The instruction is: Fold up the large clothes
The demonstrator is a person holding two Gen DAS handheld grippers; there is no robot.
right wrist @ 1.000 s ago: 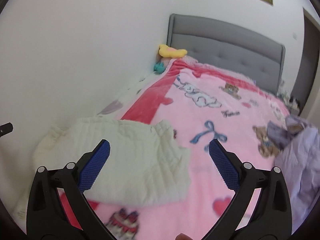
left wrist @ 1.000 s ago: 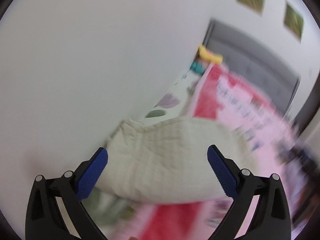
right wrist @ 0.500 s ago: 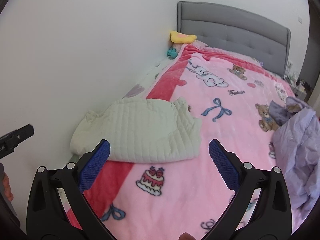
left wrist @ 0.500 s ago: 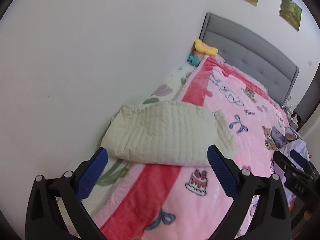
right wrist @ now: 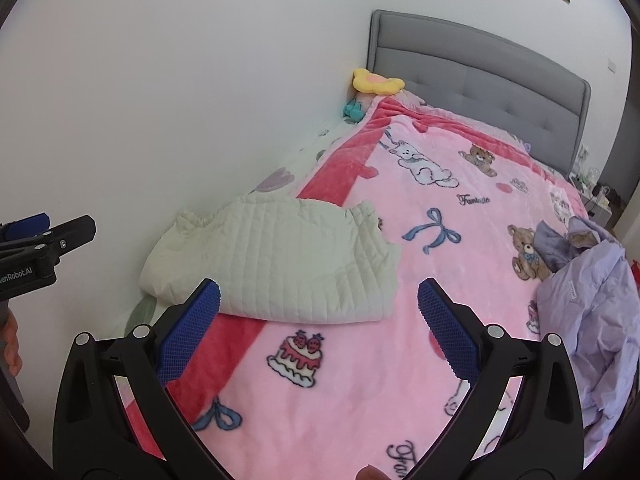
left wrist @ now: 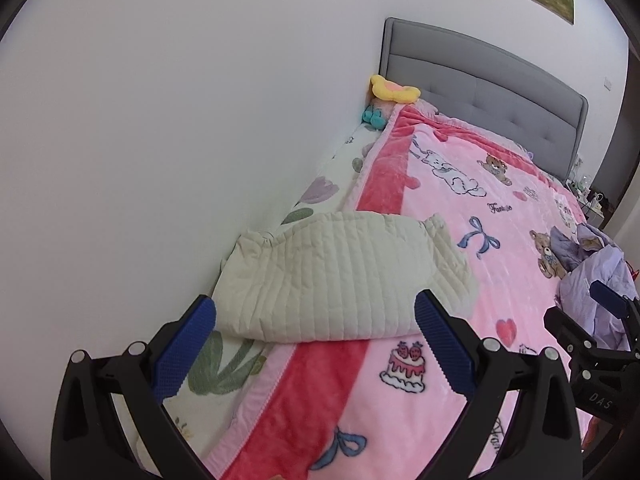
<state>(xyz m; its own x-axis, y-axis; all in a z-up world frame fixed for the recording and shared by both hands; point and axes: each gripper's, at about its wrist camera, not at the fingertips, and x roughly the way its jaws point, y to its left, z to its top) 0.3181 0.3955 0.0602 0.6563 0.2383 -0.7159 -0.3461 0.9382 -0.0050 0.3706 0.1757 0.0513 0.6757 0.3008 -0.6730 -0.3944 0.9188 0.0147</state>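
A cream quilted garment (left wrist: 336, 280) (right wrist: 276, 268) lies folded into a flat bundle on the left side of the bed, near the wall. A crumpled lavender garment (right wrist: 592, 320) (left wrist: 596, 276) is heaped at the bed's right side. My left gripper (left wrist: 316, 332) hovers open, back from the cream bundle's near edge, holding nothing. My right gripper (right wrist: 320, 320) is also open and empty, above the pink blanket (right wrist: 460, 260) just in front of the bundle. Each gripper shows at the edge of the other's view.
The white wall (left wrist: 160, 140) runs close along the bed's left side. A grey padded headboard (right wrist: 480, 68) stands at the far end with a yellow plush toy (right wrist: 376, 82) and a teal toy (right wrist: 354, 110). A bedside table with small items (right wrist: 596, 196) is at far right.
Both grippers have drawn back and risen away from the cream bundle, which now looks smaller and lies untouched. The left view was blurred with motion and is now steady.
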